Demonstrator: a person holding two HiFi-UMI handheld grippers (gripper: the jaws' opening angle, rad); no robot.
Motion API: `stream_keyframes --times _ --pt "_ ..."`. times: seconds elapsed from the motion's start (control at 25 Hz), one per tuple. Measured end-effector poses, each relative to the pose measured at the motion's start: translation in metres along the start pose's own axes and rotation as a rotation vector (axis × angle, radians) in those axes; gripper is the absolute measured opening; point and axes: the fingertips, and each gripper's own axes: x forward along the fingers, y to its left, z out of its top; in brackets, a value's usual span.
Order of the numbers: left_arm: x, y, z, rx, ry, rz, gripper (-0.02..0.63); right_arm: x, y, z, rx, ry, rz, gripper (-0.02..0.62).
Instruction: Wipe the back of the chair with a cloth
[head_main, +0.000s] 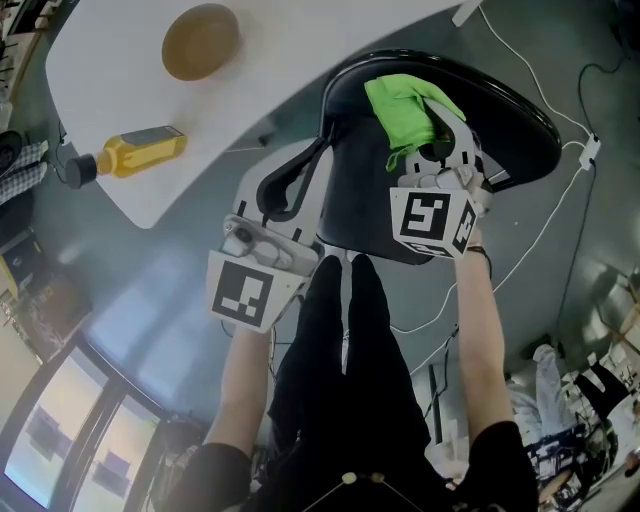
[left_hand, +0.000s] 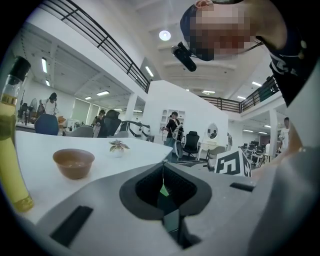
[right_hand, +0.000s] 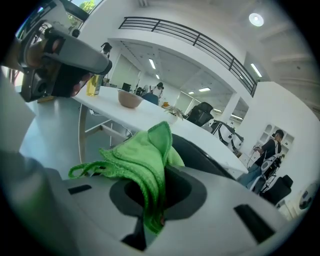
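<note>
My right gripper pinches the green cloth against the chair back; left gripper pressed together, empty.

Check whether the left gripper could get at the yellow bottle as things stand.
Probably yes: the left gripper holds nothing, and nothing stands between it and the yellow bottle near the table's edge. Its jaws are together and would have to open.

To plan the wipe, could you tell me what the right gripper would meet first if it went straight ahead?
Probably the chair back: the right gripper, shut on the green cloth, seems nearly upon it, though depth is unclear.
</note>
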Motion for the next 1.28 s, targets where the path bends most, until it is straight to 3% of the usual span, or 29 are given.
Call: stream_keyframes --times 0.88,1.04,1.28 --pt "-0.004 -0.005 -0.033 -0.014 0.032 -0.006 0.006 0.026 0.071 -0.079 0.030 0.106 0.149 0.043" --pt "-0.004 -0.010 -0.031 -0.005 0.035 -0.008 0.006 0.015 0.069 -0.073 0.049 0.095 0.151 0.043" --pt "-0.004 -0.022 -0.009 0.021 -0.002 -0.016 0.006 -0.030 0.028 -0.038 0.066 0.028 0.103 0.043"
